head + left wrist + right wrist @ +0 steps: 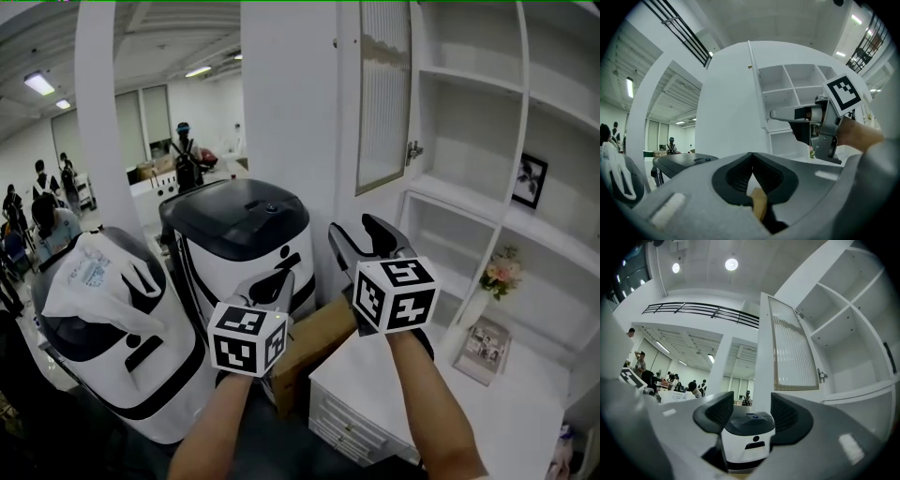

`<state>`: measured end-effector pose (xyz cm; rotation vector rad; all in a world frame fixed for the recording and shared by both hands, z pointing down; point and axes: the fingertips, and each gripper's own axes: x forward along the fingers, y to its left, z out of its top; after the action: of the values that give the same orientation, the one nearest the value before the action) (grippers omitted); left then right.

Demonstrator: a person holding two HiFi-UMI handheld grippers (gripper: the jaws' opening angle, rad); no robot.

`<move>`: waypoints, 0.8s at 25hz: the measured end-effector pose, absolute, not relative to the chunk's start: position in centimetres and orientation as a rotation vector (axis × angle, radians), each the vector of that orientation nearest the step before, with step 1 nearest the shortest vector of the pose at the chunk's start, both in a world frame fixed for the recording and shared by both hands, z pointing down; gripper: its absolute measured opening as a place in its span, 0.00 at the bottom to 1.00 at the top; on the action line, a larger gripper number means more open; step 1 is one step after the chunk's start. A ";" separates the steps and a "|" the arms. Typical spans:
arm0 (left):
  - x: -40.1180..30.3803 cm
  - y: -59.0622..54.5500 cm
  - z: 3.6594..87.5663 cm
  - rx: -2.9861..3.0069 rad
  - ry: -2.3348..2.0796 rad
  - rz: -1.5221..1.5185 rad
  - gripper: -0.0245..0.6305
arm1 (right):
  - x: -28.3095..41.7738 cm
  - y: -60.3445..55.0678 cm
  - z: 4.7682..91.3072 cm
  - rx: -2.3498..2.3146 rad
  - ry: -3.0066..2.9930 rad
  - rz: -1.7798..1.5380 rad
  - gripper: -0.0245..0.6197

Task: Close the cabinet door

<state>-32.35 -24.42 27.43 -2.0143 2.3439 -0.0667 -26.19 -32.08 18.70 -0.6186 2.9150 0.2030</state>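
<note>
Standing open at twelve o'clock, the cabinet door (384,94) is untouched, all closing left to do; the right gripper (364,232) at its six has empty jaws apart, the left gripper (272,286) has jaws together

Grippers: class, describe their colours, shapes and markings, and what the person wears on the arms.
The left gripper and right gripper are grey with black ribbed jaw pads. Each carries a white cube with black square markers. No cables show. The forearms are bare: no sleeves visible.
</note>
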 end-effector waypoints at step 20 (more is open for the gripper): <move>-36.9 -29.3 26.9 -2.331 1.996 -0.056 0.04 | -30.1 -35.0 17.7 -1.079 2.788 0.270 0.41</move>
<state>-36.92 -29.34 26.87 -2.3306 1.9960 -0.0557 -30.09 -34.99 17.73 -1.0791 2.7876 0.2703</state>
